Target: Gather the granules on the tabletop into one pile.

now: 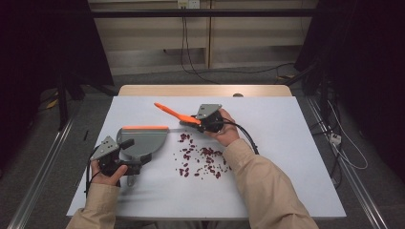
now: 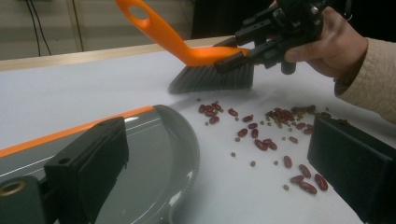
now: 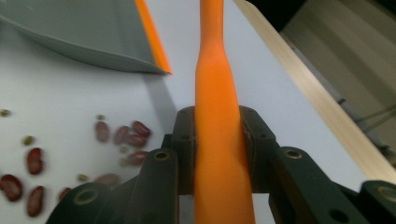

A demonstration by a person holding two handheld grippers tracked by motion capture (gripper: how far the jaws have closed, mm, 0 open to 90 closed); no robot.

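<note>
2 grippers share the sweeping: the right gripper [image 1: 203, 121] is clamped on the orange brush [image 1: 174, 113], bristles just beyond the beans [image 1: 203, 160] to drag them back, while the left gripper [image 1: 125, 164] is closed on the dustpan [image 1: 143, 140] handle, pinning it to the worktop [image 1: 286, 157] as the catch.

Soft, even overhead light; dim surroundings, close foregrounds blurred

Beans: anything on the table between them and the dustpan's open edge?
Nothing visible. The beans lie scattered on bare white table right of the grey dustpan, with clear surface between. The brush, clamped in the right claw, sits at the pile's far side, not in the sweep path.
</note>
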